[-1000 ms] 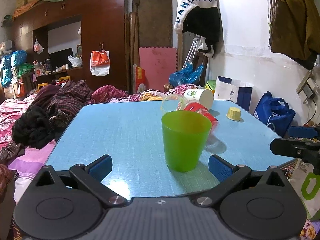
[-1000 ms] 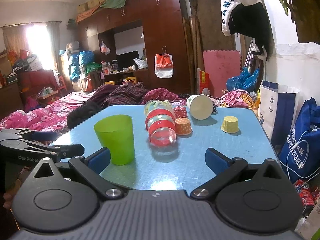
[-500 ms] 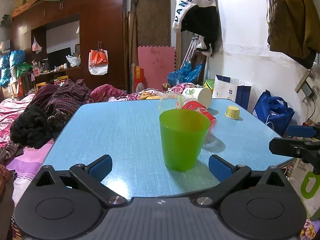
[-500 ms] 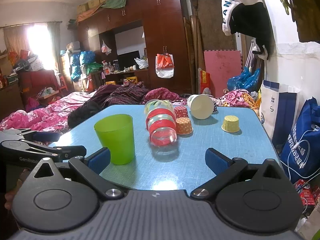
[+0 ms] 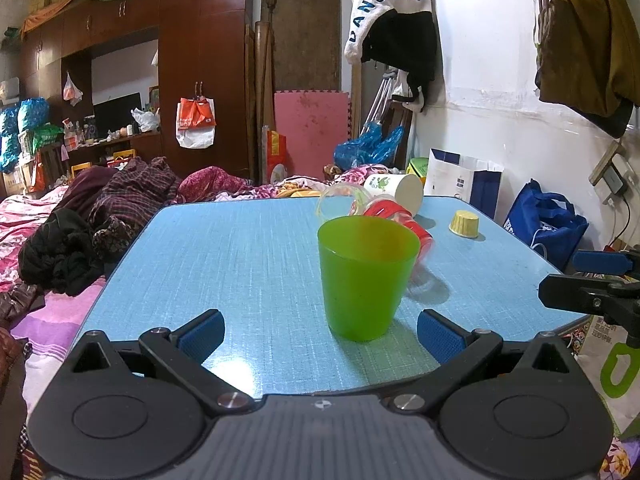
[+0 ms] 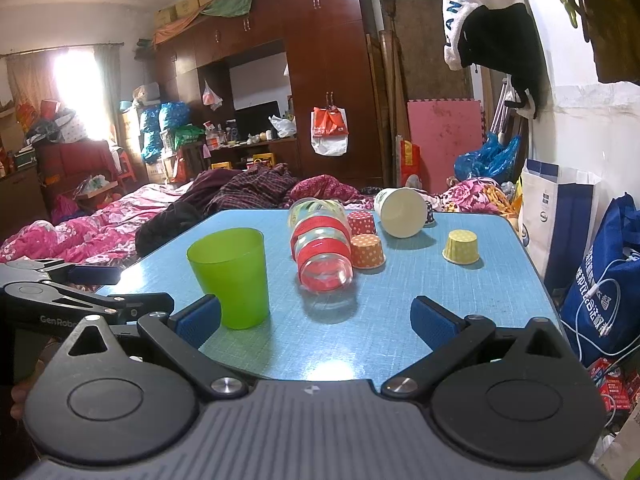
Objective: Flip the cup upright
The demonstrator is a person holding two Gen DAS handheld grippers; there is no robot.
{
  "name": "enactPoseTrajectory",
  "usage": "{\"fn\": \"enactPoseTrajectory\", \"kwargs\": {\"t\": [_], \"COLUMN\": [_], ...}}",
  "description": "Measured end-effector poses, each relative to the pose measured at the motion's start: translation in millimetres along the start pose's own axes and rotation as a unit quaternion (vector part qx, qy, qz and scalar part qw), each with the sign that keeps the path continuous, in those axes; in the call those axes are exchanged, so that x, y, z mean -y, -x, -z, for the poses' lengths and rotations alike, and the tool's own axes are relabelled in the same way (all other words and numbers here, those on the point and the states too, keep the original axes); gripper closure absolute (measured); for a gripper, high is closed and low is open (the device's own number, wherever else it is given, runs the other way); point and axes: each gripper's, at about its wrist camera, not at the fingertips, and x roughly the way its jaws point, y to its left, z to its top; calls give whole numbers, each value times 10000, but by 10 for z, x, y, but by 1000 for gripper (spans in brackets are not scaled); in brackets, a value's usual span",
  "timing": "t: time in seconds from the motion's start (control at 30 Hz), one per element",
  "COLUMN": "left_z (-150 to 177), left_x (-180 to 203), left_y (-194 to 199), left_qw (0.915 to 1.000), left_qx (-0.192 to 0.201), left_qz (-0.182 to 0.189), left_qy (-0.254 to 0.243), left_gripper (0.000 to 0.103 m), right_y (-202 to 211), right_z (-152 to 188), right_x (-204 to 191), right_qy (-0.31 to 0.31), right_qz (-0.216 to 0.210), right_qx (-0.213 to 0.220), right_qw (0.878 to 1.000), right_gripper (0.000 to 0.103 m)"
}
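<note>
A cluttered home bedroom: bedding, tall wooden wardrobe, hanging clothes

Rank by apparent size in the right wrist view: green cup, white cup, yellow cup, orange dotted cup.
1. green cup, nearest the camera, which inflates it
2. white cup, lying farther back
3. orange dotted cup and yellow cup look alike

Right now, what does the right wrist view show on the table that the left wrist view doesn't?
Only the right wrist view shows the orange dotted cup and red dotted cup, both upside down beside the lying striped clear cup. Only the left wrist view shows the green cup centred ahead of the open left tool. Both show the green cup upright, the yellow cup inverted and the white cup on its side.
</note>
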Motion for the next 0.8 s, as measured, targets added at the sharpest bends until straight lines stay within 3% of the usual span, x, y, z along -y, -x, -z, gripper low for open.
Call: {"fn": "enactPoseTrajectory", "kwargs": {"t": [0.8], "left_z": [25], "left_x": [26], "left_y": [-11], "left_qw": [10000], "left_qx": [46], "left_qz": [15], "left_qy": [-15], "left_gripper": [0], "right_y": [4], "right_z": [22], "right_x": [-15], "right_qy": [-4], "right_qz": [-4], "right_qx": [-16], "right_qw": [10000], "right_gripper": [1]}}
